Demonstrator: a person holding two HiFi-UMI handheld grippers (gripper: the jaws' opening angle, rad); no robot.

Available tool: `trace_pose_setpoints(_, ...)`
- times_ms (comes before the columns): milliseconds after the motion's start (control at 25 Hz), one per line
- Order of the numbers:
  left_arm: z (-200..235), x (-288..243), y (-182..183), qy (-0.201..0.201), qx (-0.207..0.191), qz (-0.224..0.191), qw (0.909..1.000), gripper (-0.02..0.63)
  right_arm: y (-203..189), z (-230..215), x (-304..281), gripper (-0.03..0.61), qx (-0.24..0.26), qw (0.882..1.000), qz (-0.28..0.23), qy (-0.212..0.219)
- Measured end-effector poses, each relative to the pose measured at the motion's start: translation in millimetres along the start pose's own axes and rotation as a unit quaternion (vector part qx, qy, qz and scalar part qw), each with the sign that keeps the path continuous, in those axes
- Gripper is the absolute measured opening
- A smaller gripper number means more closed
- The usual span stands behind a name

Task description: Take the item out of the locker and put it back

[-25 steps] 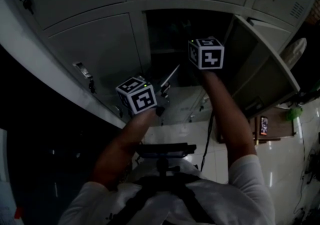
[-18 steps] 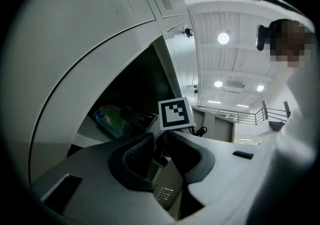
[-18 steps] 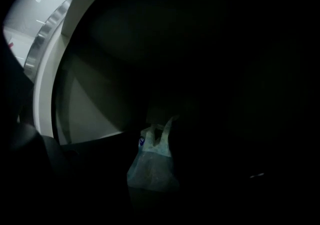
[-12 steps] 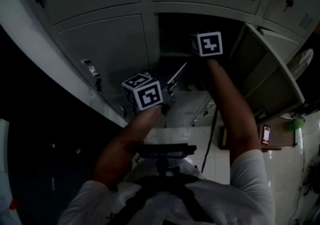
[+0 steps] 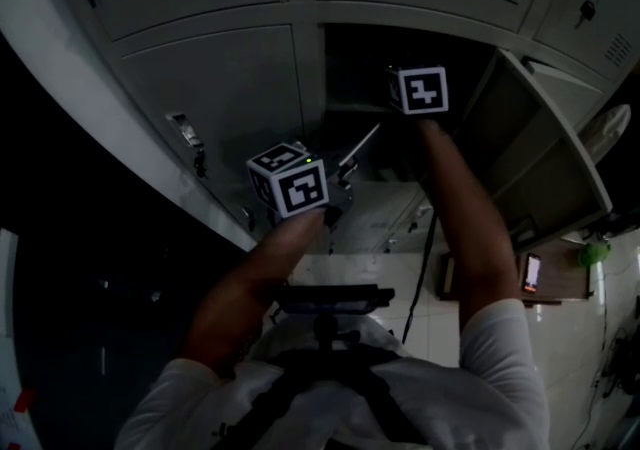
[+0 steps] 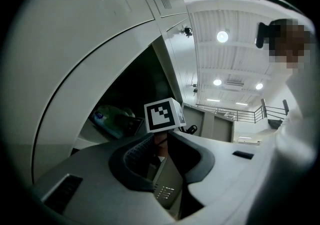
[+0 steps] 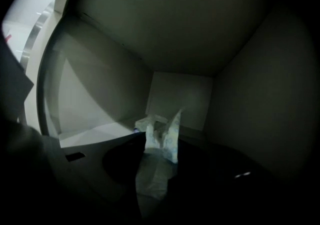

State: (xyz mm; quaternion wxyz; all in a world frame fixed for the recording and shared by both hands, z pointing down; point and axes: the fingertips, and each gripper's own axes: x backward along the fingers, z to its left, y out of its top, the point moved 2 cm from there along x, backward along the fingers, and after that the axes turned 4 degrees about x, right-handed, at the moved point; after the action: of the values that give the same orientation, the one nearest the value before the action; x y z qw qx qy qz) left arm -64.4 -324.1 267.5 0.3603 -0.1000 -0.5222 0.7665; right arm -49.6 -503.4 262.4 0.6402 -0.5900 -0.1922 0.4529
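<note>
Here the open locker (image 5: 372, 58) fills the middle, and its door (image 5: 545, 148) stands swung out to the right. The left gripper (image 6: 167, 156) hangs outside, its jaws apart with nothing between them. The right gripper (image 7: 161, 156) reaches inside; its jaws have just been closing and now pinch the soft packet (image 7: 162, 134), low in the locker before the back wall. The hold seems to be on a crumpled fold only, so a quick pull may let the packet slip out or tear.
</note>
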Motion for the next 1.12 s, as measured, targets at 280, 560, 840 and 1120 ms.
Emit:
trace_pose_setpoints(280, -1, 3, 0, -0.001, 0.004, -0.004, 1.0000, 0.075, 9, -4, 17, 0.028, 0.009, 0.999, -0.024, -0.023)
trace_pose_setpoints(560, -10, 11, -1, -0.005, 0.000, -0.005, 1.0000, 0.075, 15, 6, 44, 0.017, 0.017, 0.999, -0.044, -0.019)
trace_pose_setpoints(840, -27, 19, -5, -0.017, -0.004, -0.006, 0.9998, 0.075, 13, 7, 73, 0.015, 0.019, 0.997, -0.064, -0.027)
trace_pose_setpoints(1120, -45, 30, -12, -0.029, 0.004, -0.009, 0.9995, 0.075, 10, 13, 105, 0.015, 0.006, 0.997, -0.077, -0.025)
